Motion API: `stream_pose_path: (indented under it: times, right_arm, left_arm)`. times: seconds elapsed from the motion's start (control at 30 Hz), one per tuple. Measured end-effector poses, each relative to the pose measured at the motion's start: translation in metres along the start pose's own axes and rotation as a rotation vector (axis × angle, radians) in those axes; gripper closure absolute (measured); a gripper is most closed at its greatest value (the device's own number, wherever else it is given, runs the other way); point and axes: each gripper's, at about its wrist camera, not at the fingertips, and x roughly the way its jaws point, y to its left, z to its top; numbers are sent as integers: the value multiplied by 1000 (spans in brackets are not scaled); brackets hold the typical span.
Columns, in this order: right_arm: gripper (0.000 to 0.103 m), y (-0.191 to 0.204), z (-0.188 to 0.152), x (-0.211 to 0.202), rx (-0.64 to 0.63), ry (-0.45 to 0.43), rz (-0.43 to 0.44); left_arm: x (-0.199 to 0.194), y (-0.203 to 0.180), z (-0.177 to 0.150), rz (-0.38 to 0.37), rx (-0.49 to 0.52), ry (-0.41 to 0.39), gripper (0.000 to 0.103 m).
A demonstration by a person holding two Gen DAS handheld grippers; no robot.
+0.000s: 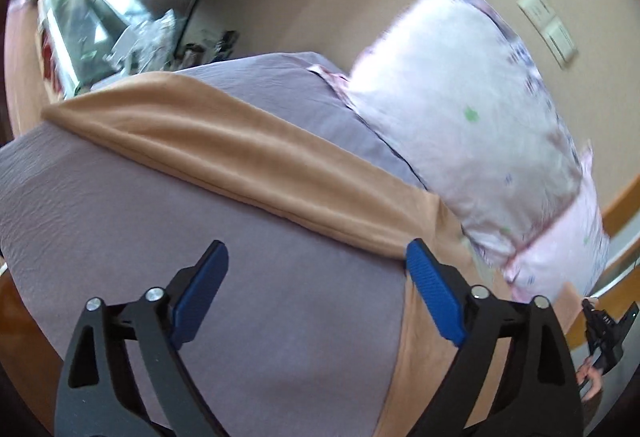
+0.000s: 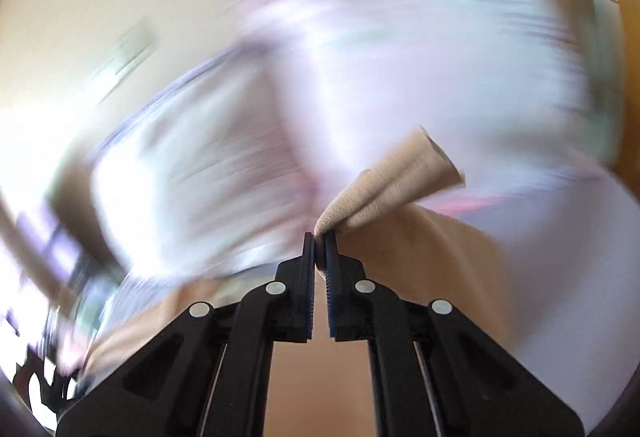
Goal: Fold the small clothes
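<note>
A tan garment (image 1: 240, 153) lies in a long folded band across the grey-purple bed sheet (image 1: 160, 213). My left gripper (image 1: 316, 269) is open and empty over the sheet, its right finger (image 1: 432, 297) close to the garment's near end. In the right wrist view my right gripper (image 2: 319, 237) is shut on a corner of the tan garment (image 2: 400, 177), which sticks up past the fingertips. That view is heavily blurred by motion. The right gripper (image 1: 604, 329) also shows at the far right of the left wrist view.
A white and pink flowered pillow (image 1: 472, 109) leans against the beige wall behind the garment. A wall switch plate (image 1: 548, 25) is on the wall. A cluttered shelf area (image 1: 100, 25) lies beyond the bed at the upper left. A wooden bed frame (image 1: 624, 205) is at the right.
</note>
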Motion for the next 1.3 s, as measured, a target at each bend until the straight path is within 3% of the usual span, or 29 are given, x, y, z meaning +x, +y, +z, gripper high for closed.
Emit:
stream_pose_path:
  times: [0.1, 0.2, 0.27, 0.33, 0.37, 0.43, 0.47, 0.53, 0.63, 0.77, 0.83, 0.97, 1.03, 1.1, 1.17, 1.23, 1.3]
  right_arm:
    - [98, 94, -32, 69, -118, 159, 180]
    - [98, 160, -79, 130, -215, 326, 253]
    - [97, 190, -111, 161, -268, 496, 288]
    - [82, 196, -122, 170, -252, 577, 292]
    - [72, 193, -122, 166, -240, 580, 308]
    - [29, 183, -114, 138, -206, 506, 331]
    - [25, 170, -102, 125, -183, 444, 327]
    - [25, 152, -89, 109, -156, 394, 321]
    - [24, 118, -71, 90, -74, 367, 318]
    - [23, 97, -77, 75, -22, 360, 325]
    - [23, 88, -81, 68, -21, 349, 332]
    - [23, 78, -86, 53, -28, 346, 347]
    - [23, 72, -86, 47, -31, 341, 349]
    - [23, 64, -84, 40, -38, 324, 340]
    - [22, 54, -81, 31, -46, 287, 310]
    - [20, 43, -76, 23, -40, 246, 273]
    - [20, 24, -70, 19, -2, 212, 231]
  left_arm:
    - [0, 23, 14, 26, -79, -6, 19]
    - [0, 43, 24, 67, -135, -11, 22]
    - [3, 52, 29, 77, -166, -9, 23]
    - [5, 62, 33, 81, -204, -5, 25]
    - [8, 65, 36, 85, -220, -1, 26]
    - [10, 72, 41, 87, -245, -10, 32]
    - [11, 74, 43, 89, -256, -12, 35]
    - [13, 81, 49, 81, -297, -19, 38]
    - [15, 96, 56, 52, -385, -34, 52]
    - [20, 121, 55, 32, -500, -28, 94]
    - [21, 128, 54, -1, -528, -35, 96]
    - [19, 117, 55, 50, -500, -46, 97]
    - [17, 103, 60, 86, -444, -76, 98]
    - [15, 69, 67, 130, -320, -119, 98]
    - [16, 20, 75, 109, -174, -145, 99]
    - [22, -58, 71, 52, 57, -160, 99]
    - [34, -150, 42, -38, 356, -145, 99]
